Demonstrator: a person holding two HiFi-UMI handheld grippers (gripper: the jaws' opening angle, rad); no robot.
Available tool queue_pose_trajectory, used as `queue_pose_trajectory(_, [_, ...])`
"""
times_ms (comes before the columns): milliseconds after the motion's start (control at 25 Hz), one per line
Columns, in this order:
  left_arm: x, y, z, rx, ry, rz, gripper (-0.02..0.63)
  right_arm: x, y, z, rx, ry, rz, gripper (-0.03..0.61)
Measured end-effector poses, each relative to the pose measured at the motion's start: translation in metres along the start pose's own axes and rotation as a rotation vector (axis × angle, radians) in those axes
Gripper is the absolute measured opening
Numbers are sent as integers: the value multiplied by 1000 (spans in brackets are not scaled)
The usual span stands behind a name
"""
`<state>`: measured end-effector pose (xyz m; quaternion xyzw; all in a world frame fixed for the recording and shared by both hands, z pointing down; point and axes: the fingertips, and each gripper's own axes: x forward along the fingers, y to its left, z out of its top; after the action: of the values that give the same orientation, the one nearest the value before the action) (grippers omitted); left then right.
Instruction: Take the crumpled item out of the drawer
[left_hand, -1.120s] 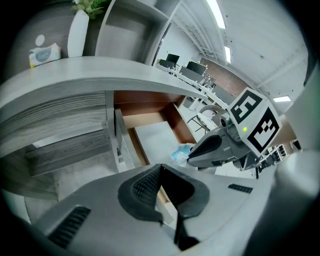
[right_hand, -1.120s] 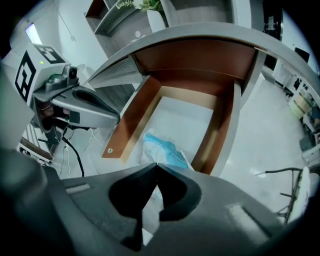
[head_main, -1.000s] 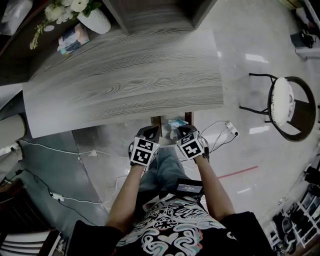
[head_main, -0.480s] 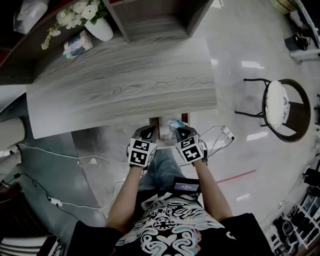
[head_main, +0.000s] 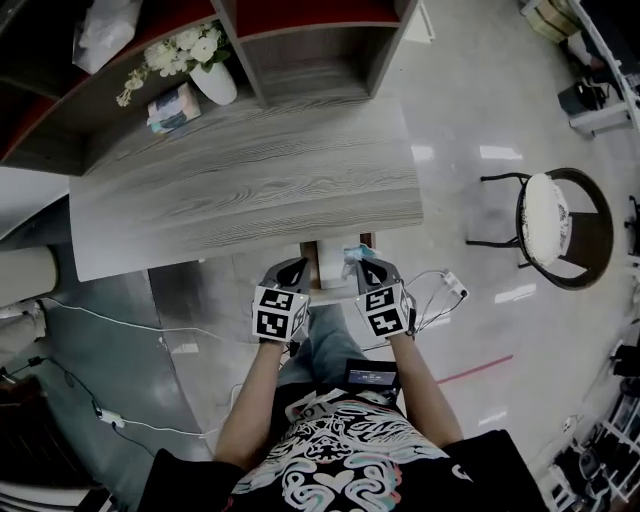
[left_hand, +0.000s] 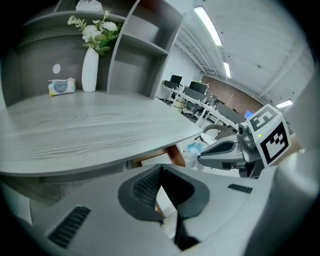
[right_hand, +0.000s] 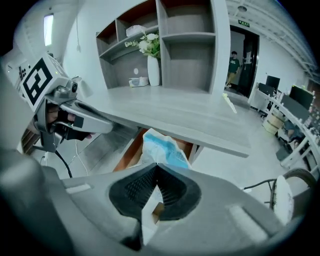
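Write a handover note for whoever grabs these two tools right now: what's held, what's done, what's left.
Left tool: shut, empty, beside the open drawer.
Right tool: shut on the crumpled item, blue and white, held near the desk edge above the drawer.
Done: item gripped and raised from the drawer.
Left: carry it clear of the drawer.

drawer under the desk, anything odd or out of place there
One thing: a crumpled blue-and-white item sits at the open drawer, pinched in the shut right gripper. It is wadded up, not folded. Nothing looks spilled or broken.
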<state>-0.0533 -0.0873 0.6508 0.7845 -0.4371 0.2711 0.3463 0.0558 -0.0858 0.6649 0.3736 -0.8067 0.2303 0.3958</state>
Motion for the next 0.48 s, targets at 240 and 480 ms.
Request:
queue_pose_trajectory(240, [-23, -7, 20, -8, -79, -6, 0, -28, 3, 20, -22, -73, -45, 6])
queue_pose_trajectory(480, [-47, -14, 40, 3, -160, -12, 0, -51, 3, 33, -8, -140, -88, 6])
